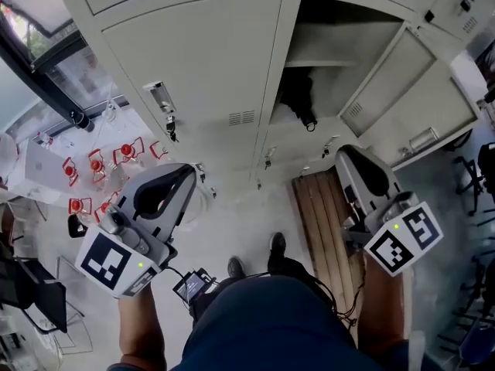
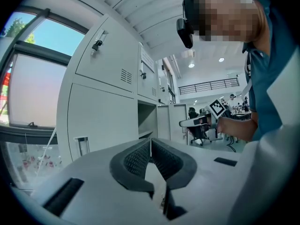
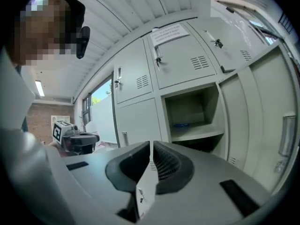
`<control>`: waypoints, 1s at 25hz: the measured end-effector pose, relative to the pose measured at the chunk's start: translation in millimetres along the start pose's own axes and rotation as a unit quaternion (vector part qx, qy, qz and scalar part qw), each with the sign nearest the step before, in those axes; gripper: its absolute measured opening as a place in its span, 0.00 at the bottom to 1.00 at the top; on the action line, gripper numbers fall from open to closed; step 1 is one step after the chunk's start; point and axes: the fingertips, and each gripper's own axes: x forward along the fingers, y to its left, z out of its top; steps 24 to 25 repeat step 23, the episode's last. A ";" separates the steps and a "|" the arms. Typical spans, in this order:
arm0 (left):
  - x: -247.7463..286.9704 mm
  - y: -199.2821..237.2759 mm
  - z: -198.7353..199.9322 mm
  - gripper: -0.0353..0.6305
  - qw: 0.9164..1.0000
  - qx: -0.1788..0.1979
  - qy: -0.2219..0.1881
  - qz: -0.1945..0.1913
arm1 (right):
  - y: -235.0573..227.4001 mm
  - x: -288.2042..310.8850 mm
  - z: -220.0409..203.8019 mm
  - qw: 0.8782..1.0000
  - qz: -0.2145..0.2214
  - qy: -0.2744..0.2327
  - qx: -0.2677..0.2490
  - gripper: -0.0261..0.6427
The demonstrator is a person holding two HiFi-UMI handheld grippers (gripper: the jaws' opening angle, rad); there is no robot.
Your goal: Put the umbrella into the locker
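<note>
The black umbrella (image 1: 298, 99) lies inside the open locker (image 1: 332, 52), under its shelf, with its handle end toward the opening. My left gripper (image 1: 189, 174) is held up in front of the closed locker doors, shut and empty. My right gripper (image 1: 347, 153) is just below the open compartment, apart from the umbrella, and its jaws also meet with nothing between them. In the right gripper view the shut gripper (image 3: 150, 147) points at the open locker (image 3: 193, 111). In the left gripper view the shut gripper (image 2: 150, 142) faces the locker row (image 2: 105, 111).
The locker's door (image 1: 402, 91) swings out to the right. A wooden slatted board (image 1: 321, 222) lies on the floor under my right gripper. Red and white items (image 1: 100, 168) show at the left by the window. A small blue thing (image 3: 180, 124) rests on the locker shelf.
</note>
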 end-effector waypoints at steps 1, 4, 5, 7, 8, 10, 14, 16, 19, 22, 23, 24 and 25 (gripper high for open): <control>-2.4 -0.8 2.3 0.09 1.000 0.001 -0.002 -0.001 | 7.2 -7.5 1.0 1.000 0.000 0.000 -0.004 0.11; -9.2 -1.8 6.9 0.09 1.000 0.004 -0.006 -0.003 | 25.8 -24.7 1.8 1.000 0.003 0.003 -0.007 0.10; -11.6 -2.3 8.1 0.09 1.000 0.005 -0.007 -0.004 | 30.6 -29.0 2.0 1.000 0.005 0.004 -0.005 0.10; -15.8 -3.5 10.4 0.09 1.000 0.007 -0.007 -0.005 | 38.1 -36.6 3.5 1.000 0.006 0.003 -0.003 0.10; -17.4 -4.2 11.1 0.09 1.000 0.008 -0.008 -0.005 | 40.7 -39.9 4.8 1.000 0.006 0.002 -0.003 0.10; -20.4 -5.0 11.7 0.09 1.000 0.010 -0.008 -0.007 | 44.4 -44.8 7.8 1.000 0.004 -0.001 -0.004 0.10; -27.8 -5.7 9.1 0.09 1.000 0.011 -0.010 -0.010 | 49.6 -49.1 9.8 1.000 -0.003 -0.006 -0.009 0.10; -32.7 -5.8 6.0 0.09 1.000 0.010 -0.009 -0.011 | 52.9 -49.7 8.0 1.000 -0.005 -0.005 -0.010 0.10; -39.1 -2.3 2.3 0.09 1.000 0.008 -0.009 -0.010 | 57.8 -47.2 5.5 1.000 -0.007 -0.005 -0.009 0.10; -44.8 2.4 -1.9 0.09 1.000 0.006 -0.009 -0.010 | 63.9 -44.0 2.7 1.000 -0.006 -0.004 -0.010 0.10; -46.7 4.0 -3.6 0.09 1.000 0.006 -0.009 -0.010 | 66.0 -42.9 1.6 1.000 -0.006 -0.004 -0.010 0.10; -46.7 4.0 -3.6 0.09 1.000 0.006 -0.009 -0.010 | 66.0 -42.9 1.6 1.000 -0.006 -0.004 -0.010 0.10; -46.7 4.0 -3.6 0.09 1.000 0.006 -0.009 -0.010 | 66.0 -42.9 1.6 1.000 -0.006 -0.004 -0.010 0.10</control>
